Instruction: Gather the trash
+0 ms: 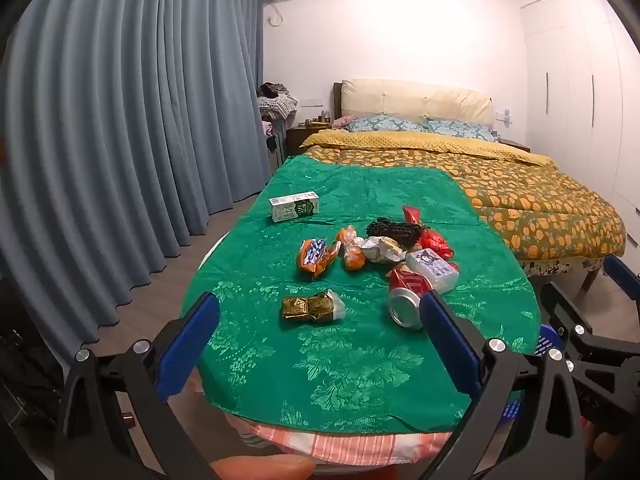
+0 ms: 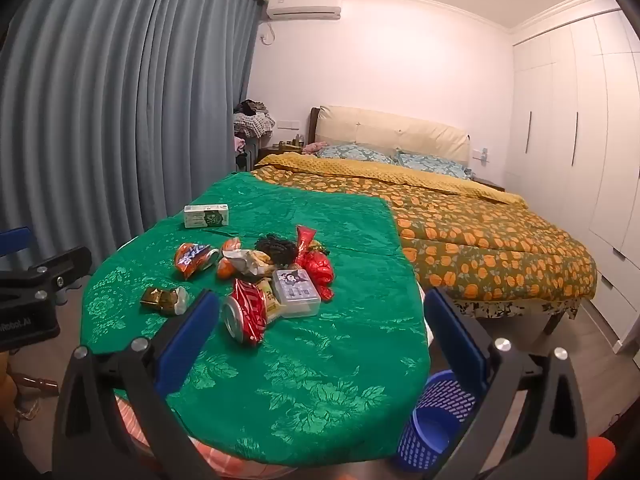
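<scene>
Warm pinkish indoor light, even; soft shadows; strong fisheye bending, dark vignette at corners; focus sharp.

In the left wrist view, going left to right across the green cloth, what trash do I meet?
Milk carton → orange snack wrapper → gold foil packet → crushed red can.

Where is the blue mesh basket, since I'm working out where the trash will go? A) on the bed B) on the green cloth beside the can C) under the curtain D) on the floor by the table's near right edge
D: the blue mesh basket stands on the floor below the green cloth edge, empty as far as visible.
</scene>
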The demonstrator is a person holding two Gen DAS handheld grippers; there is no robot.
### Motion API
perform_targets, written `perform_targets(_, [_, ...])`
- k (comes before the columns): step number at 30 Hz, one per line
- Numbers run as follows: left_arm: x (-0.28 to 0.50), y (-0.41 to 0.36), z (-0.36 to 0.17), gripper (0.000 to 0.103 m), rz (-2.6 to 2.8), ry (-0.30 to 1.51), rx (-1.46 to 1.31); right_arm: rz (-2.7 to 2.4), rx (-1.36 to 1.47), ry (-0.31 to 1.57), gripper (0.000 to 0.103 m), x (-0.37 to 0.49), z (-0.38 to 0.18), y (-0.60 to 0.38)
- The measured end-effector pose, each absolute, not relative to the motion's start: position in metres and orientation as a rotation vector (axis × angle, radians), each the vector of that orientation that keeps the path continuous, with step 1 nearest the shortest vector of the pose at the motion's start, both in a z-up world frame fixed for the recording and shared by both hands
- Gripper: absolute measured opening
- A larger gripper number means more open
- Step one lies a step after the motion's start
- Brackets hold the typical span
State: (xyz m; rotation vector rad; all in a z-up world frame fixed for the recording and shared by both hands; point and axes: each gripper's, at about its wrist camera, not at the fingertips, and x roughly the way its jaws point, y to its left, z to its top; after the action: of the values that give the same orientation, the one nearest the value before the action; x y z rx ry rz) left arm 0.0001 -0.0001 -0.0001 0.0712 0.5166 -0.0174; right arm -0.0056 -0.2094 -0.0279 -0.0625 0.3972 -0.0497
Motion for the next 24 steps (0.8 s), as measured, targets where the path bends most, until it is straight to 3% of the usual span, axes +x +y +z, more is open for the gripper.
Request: perform_targets(24, [0.0000, -0.0009, -0.0001, 0.099, -0.016, 0.516, 0.081, -0.050, -0.067, 0.399, 0.098, -0.0058, -0.0276, -0.2079])
